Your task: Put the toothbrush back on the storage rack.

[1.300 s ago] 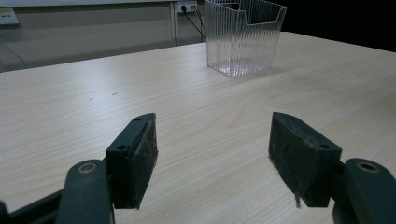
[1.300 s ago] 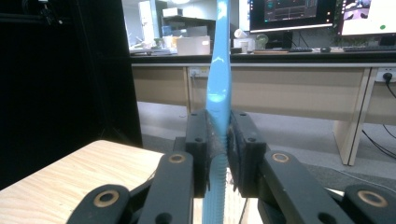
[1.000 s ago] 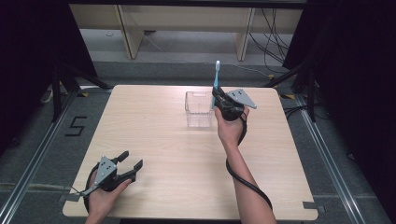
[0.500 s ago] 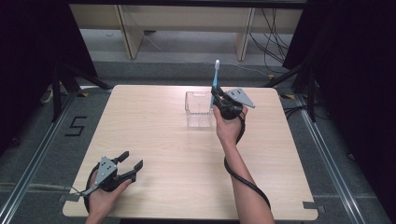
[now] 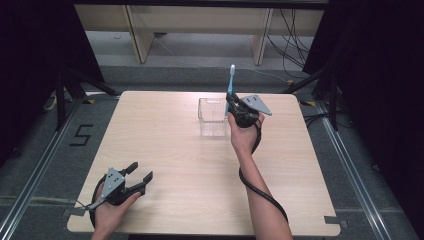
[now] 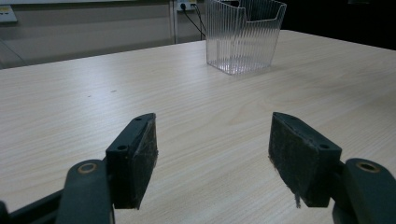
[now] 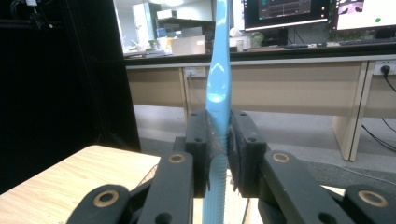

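Note:
A light blue toothbrush [image 5: 231, 79] stands upright in my right gripper [image 5: 231, 100], which is shut on its handle just right of a clear ribbed plastic holder [image 5: 212, 118] at the far middle of the table. In the right gripper view the toothbrush [image 7: 219, 88] rises between the two pressed pads, its lower handle reaching down below them. My left gripper [image 5: 141, 175] rests open near the table's front left corner with nothing between its pads [image 6: 136, 158]. From there the holder [image 6: 243, 35] stands far ahead, empty as far as I can see.
The wooden table [image 5: 175, 150] is bare between the two hands. A black cable [image 5: 262, 192] trails along the right forearm. Beyond the far edge are desks' legs and wiring on the floor; dark curtains close both sides.

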Demonstrator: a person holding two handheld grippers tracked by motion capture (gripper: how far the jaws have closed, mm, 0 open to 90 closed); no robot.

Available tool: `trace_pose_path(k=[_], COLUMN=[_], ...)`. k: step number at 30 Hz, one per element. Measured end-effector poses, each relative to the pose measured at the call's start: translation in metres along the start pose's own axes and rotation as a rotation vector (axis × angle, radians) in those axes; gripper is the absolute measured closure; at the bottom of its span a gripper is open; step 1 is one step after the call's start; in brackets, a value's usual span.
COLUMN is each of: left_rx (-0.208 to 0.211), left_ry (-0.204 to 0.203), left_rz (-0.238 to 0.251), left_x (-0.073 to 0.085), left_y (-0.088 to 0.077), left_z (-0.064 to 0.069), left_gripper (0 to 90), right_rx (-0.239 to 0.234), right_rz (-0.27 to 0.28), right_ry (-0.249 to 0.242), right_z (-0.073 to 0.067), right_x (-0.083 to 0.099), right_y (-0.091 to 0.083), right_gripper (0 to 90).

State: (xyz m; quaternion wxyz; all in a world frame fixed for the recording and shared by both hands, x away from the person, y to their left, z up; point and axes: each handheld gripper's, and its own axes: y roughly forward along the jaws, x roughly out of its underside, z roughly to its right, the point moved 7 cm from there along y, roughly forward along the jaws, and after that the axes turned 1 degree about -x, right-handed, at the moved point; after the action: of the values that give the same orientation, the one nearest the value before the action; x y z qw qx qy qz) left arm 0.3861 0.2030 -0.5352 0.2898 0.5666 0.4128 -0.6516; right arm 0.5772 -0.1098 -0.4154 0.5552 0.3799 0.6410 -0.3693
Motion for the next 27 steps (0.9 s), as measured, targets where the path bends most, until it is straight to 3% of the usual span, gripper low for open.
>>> trace_pose_path(k=[16,17,21,23,24,27], left_rx=[-0.002,-0.002,-0.001,-0.003,-0.003,-0.003], left_ry=[0.0,0.001,0.001,0.0,0.0,-0.001], left_rz=[0.001,0.001,0.001,0.001,0.002,0.003], left_x=[0.0,0.0,0.0,0.0,0.0,0.0], left_y=[0.0,0.0,0.0,0.0,-0.001,-0.001], left_z=[0.0,-0.001,-0.001,-0.001,-0.001,-0.001], left_gripper=[32.1,32.1,32.1,32.1,32.1,32.1], right_rx=[0.03,0.01,0.018,0.026,0.018,0.014], right_rz=[-0.016,-0.012,-0.01,-0.014,-0.02,-0.015], right_ry=[0.004,0.0,0.001,0.02,-0.004,-0.008], right_z=[0.007,0.006,0.005,0.003,0.004,0.002], right_x=[0.009,0.009,0.01,0.011,0.011,0.013], right_y=[0.006,0.007,0.008,0.008,0.008,0.01], right_gripper=[79.5,79.5,79.5,79.5,79.5,79.5])
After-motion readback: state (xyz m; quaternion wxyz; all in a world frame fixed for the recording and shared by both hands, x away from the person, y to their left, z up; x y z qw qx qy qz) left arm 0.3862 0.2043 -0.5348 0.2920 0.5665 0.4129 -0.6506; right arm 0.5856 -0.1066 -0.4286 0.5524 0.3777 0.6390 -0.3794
